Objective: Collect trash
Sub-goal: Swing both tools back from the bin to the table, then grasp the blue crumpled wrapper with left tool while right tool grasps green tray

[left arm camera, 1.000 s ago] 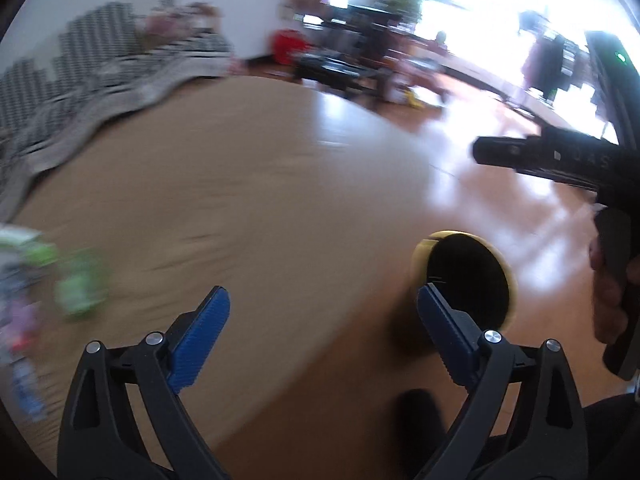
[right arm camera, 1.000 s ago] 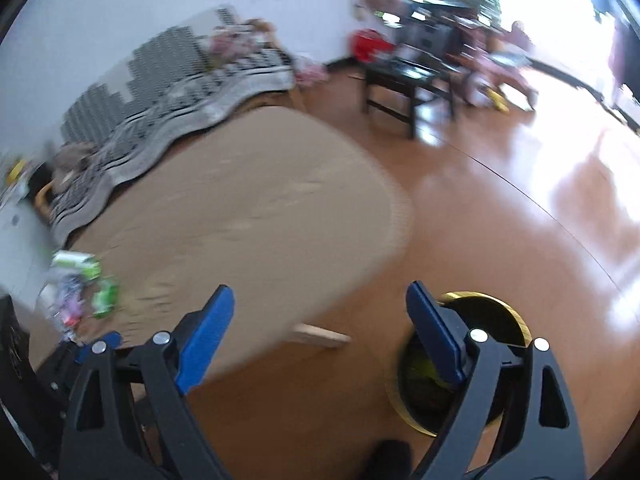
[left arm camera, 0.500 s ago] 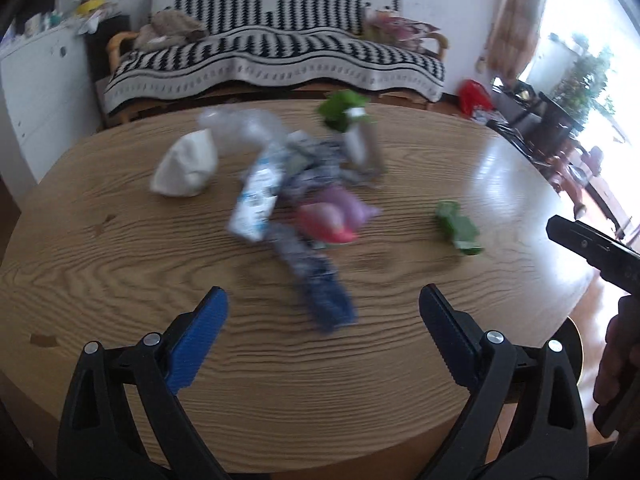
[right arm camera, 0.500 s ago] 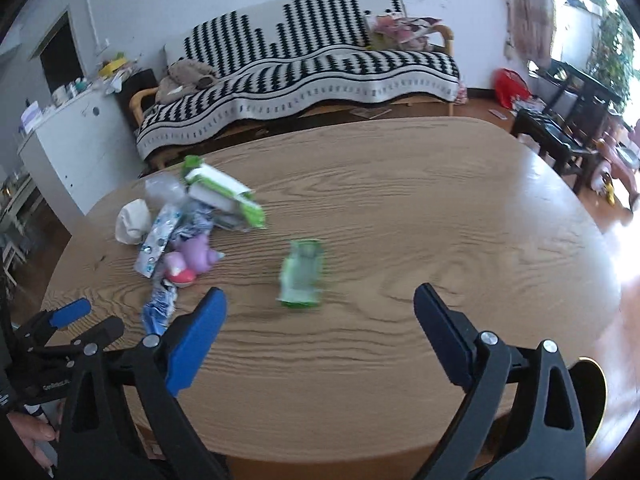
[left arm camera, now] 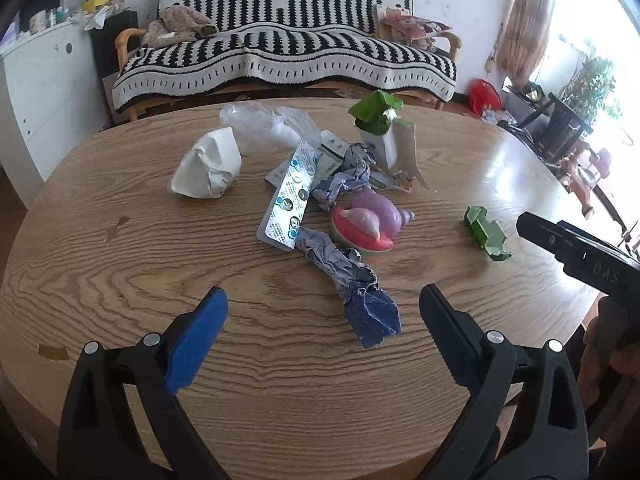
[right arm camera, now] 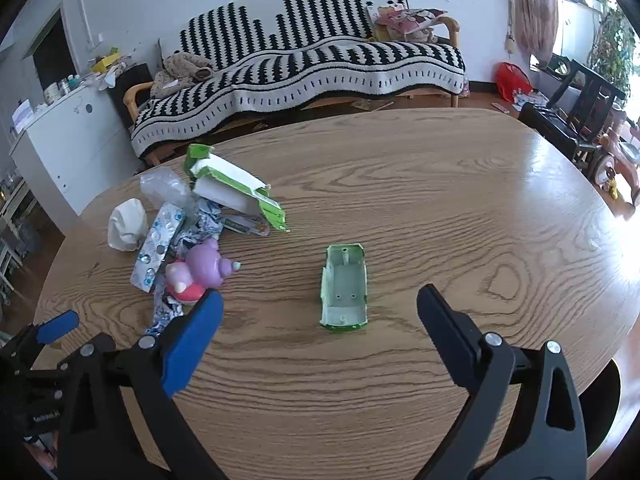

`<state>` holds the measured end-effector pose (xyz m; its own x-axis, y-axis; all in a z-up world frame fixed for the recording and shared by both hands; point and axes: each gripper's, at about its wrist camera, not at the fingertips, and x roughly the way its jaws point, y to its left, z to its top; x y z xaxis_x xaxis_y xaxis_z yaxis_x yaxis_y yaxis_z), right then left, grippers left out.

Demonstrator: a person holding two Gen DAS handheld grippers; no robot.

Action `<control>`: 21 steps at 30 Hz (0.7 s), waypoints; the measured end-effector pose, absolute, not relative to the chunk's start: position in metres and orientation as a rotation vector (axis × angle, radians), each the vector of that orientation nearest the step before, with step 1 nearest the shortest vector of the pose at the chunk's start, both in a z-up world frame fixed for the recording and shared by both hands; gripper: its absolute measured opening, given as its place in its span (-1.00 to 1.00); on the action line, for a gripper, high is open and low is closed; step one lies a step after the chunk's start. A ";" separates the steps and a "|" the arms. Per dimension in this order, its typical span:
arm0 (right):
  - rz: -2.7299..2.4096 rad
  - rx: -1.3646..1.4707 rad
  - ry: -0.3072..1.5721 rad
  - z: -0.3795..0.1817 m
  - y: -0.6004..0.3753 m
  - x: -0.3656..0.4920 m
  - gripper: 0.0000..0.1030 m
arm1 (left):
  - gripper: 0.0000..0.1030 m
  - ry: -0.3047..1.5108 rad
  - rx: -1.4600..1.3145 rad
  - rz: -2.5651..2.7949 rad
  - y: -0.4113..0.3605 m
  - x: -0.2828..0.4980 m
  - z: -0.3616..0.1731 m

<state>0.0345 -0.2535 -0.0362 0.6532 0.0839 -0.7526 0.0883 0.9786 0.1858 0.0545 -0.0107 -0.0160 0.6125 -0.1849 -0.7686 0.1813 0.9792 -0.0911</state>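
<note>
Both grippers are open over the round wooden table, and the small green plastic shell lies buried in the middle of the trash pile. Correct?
Not quite. The green plastic shell lies alone on the table, apart from the trash pile, as the right wrist view shows. Left gripper and right gripper are open.

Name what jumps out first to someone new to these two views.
A heap of trash sits mid-table: crumpled wrappers, a white paper wad, a torn green-and-white carton, and a pink-and-purple toy. A lone green plastic tray lies apart on the wooden table, straight ahead of the open right claw. Behind stands a black-and-white striped sofa.
</note>
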 end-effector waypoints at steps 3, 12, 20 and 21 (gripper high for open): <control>-0.019 0.197 0.878 -0.044 -0.254 0.040 0.83 | 0.82 0.895 0.018 -0.192 -0.014 0.059 -0.024; -0.073 0.172 0.943 -0.076 -0.260 0.065 0.83 | 0.82 0.956 0.049 -0.156 -0.027 0.071 -0.051; -0.082 0.137 0.996 -0.101 -0.258 0.082 0.83 | 0.82 0.976 0.008 -0.149 -0.031 0.082 -0.065; -0.079 0.131 1.003 -0.104 -0.258 0.083 0.82 | 0.82 0.977 0.006 -0.146 -0.031 0.082 -0.066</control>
